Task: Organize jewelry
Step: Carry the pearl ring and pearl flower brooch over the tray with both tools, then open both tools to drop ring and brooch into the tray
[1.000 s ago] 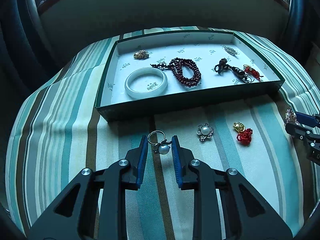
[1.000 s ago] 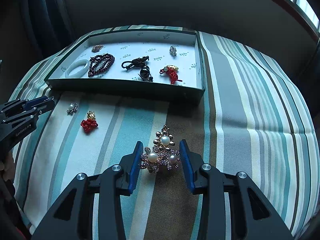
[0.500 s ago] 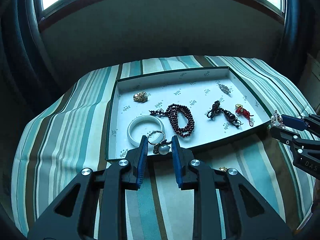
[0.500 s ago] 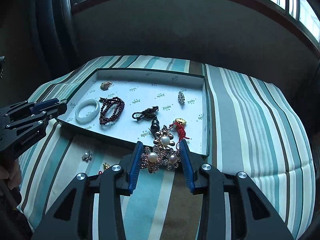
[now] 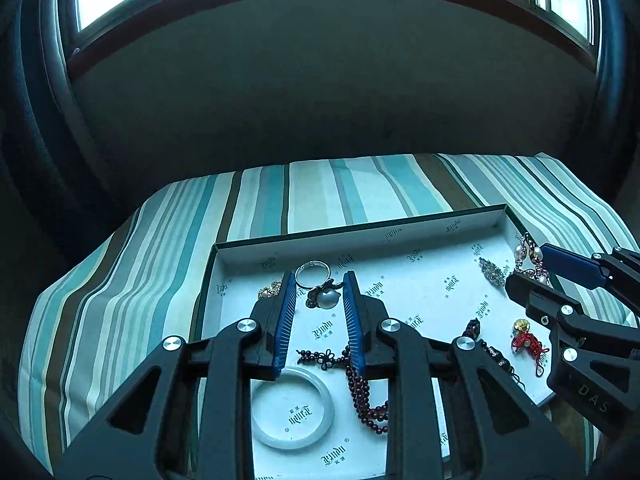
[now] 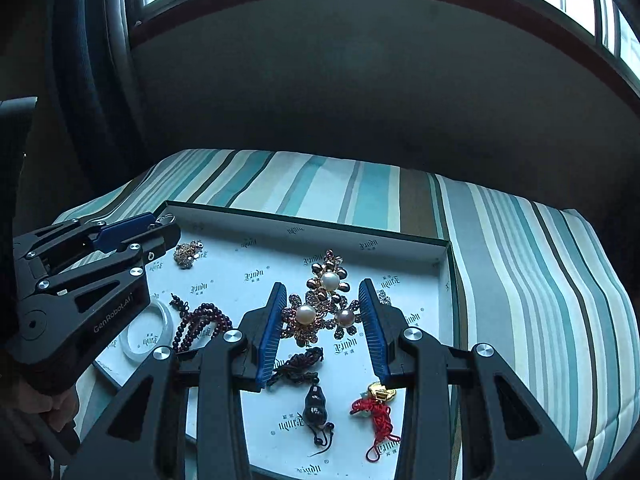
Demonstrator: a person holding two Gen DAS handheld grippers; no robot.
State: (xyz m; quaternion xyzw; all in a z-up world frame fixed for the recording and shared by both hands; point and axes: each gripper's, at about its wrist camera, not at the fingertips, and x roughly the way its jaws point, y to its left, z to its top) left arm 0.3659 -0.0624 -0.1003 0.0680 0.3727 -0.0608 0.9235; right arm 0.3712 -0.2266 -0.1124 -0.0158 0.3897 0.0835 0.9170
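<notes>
My left gripper (image 5: 319,286) is shut on a silver pearl ring (image 5: 320,289) and holds it over the far left of the green box (image 5: 360,232) with its white lining. My right gripper (image 6: 323,307) is shut on a pearl flower brooch (image 6: 322,309) and holds it over the right half of the box (image 6: 304,220). Each gripper shows in the other's view: the right one (image 5: 532,268) and the left one (image 6: 160,228).
In the box lie a white jade bangle (image 5: 292,408), a dark red bead bracelet (image 5: 366,394), a gold brooch (image 6: 188,254), a small crystal pin (image 5: 491,270), a dark gourd pendant (image 6: 314,408) and a red knot charm (image 6: 378,412). Striped cloth (image 6: 520,272) covers the table.
Both grippers have lifted their pieces off the cloth and moved forward over the box. The loose pieces on the cloth have dropped out of view.
</notes>
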